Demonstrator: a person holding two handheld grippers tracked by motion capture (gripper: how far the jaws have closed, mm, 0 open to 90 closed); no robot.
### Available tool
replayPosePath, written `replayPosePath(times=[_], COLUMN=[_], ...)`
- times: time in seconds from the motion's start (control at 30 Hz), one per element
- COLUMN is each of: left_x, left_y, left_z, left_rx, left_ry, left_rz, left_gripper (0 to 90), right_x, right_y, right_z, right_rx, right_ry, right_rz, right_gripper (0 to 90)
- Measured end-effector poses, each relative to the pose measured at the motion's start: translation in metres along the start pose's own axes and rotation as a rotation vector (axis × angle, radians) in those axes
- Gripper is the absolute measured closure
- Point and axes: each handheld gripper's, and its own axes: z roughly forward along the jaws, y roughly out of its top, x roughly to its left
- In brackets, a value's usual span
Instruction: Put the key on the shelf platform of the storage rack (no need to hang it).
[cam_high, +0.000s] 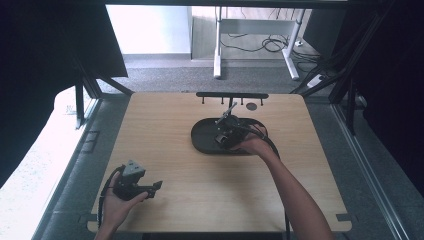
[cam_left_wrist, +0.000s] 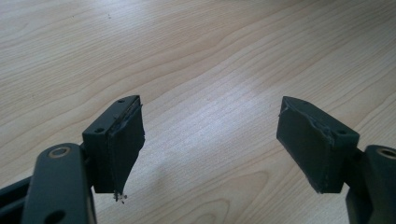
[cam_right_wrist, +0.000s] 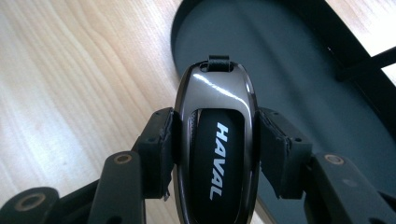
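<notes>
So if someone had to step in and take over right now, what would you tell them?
Right gripper: shut on the car key, marked HAVAL, held over the edge of the black tray.
Left gripper: open, holding nothing, above bare table at the near left.
Done: the key is gripped.
Left: whether it is going into the tray or coming out cannot be told; the rack behind the tray may be where it hangs.

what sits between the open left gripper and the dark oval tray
Nothing: in the high view, bare light wooden table runs from the left gripper to the dark oval tray.
</notes>
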Motion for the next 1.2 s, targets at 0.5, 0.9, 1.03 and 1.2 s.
replayPosePath(times=[0.5, 0.9, 1.03, 1.2], left_x=[0.002, 0.002, 0.002, 0.003], left_y=[0.0, -0.001, -0.001, 0.0], left_z=[-0.001, 0.0, 0.0, -0.001], left_rx=[0.0, 0.001, 0.001, -0.004], left_ry=[-0.001, 0.0, -0.002, -0.01], left_rz=[-0.006, -0.004, -0.003, -0.01], left_gripper=[23.5, 23.5, 23.5, 23.5], right_x=[-0.02, -0.037, -0.043, -0.049], right_y=[0.003, -0.006, -0.01, -0.014], right_z=[0.03, 0.039, 0.043, 0.051], right_rx=[0.028, 0.04, 0.044, 0.071], right_ry=[0.005, -0.02, -0.036, -0.053], right_rz=[0.025, 0.047, 0.048, 0.05], right_gripper=[49.8, 49.7, 49.6, 49.6])
